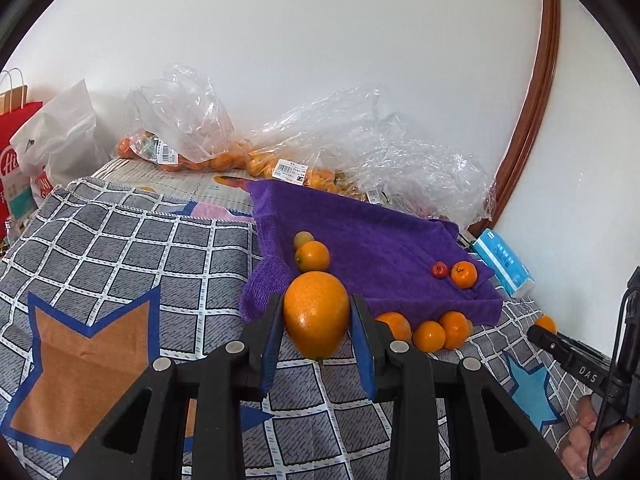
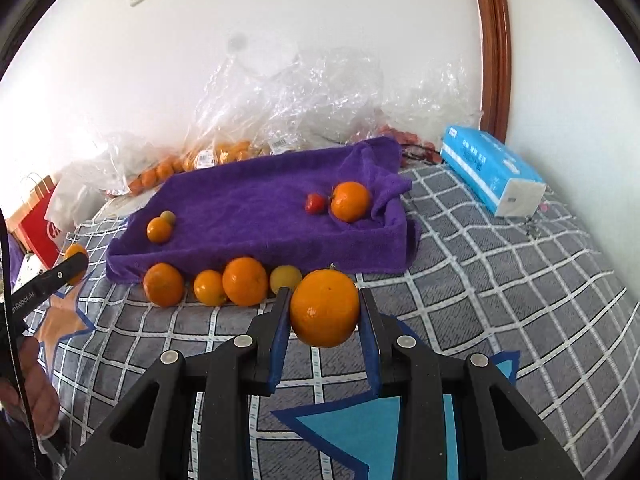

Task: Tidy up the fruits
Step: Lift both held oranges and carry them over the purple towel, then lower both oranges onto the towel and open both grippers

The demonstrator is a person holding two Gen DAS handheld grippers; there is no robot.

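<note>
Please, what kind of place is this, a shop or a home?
Probably a home, perhaps a bed or a table against a wall. A checked cloth with stars covers the surface, a tissue pack lies near the wooden frame, and plastic bags of fruit carry shop labels.

Black two-finger grippers with blue pads

The left gripper [image 1: 316, 316] and right gripper [image 2: 325, 312] share black linkage arms, round silver rivets and blue-faced fingers [image 1: 272, 344]; white lettering marks one side.

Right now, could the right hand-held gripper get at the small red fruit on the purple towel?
Probably not yet: the right hand-held gripper is shut on an orange. The path to the red fruit looks open.
</note>
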